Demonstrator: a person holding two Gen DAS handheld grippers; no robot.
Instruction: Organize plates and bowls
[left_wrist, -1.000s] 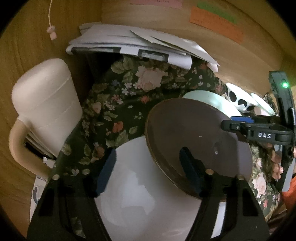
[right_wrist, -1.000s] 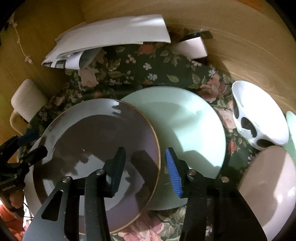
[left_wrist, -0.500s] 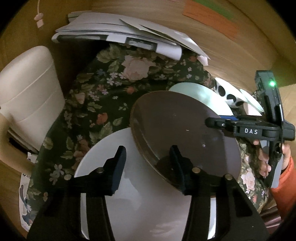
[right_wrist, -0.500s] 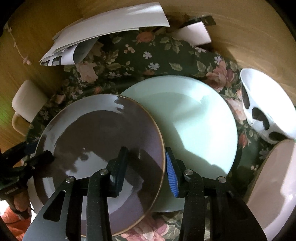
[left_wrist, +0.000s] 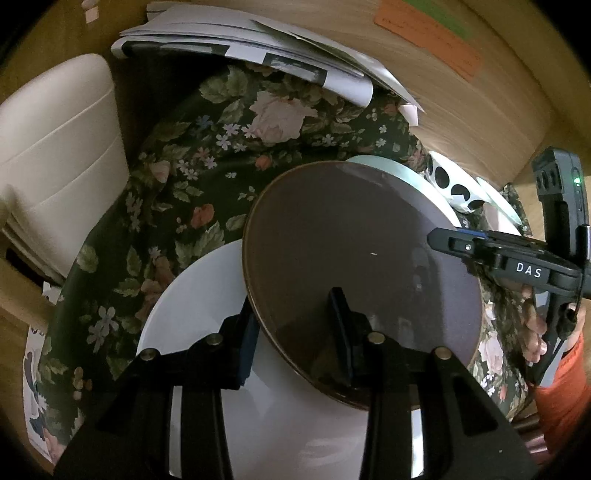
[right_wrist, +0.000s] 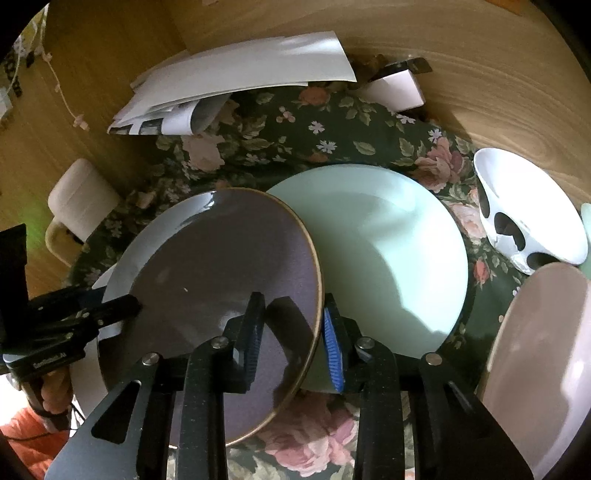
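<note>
I have both grippers on the brown plate, one at each side of its rim, and both sets of jaws are closing on it as I watch. The left gripper straddles the near-left rim, one finger under and one on the face; whether its pads have bitten yet I cannot tell. The right gripper brackets the opposite edge, its blue pad right at the gold rim. The plate sits tilted, overlapping the white plate beneath my left fingers and the mint plate beyond. My worry is a glazed rim pinched at two points: if one side grips before the other, the plate could pivot, slip free and clatter onto the plates below. Uneven lifting could also drag the mint plate across the floral cloth. Further out, the white bowl with black spots and the pink plate sit near enough that a wide swing might clip them.
</note>
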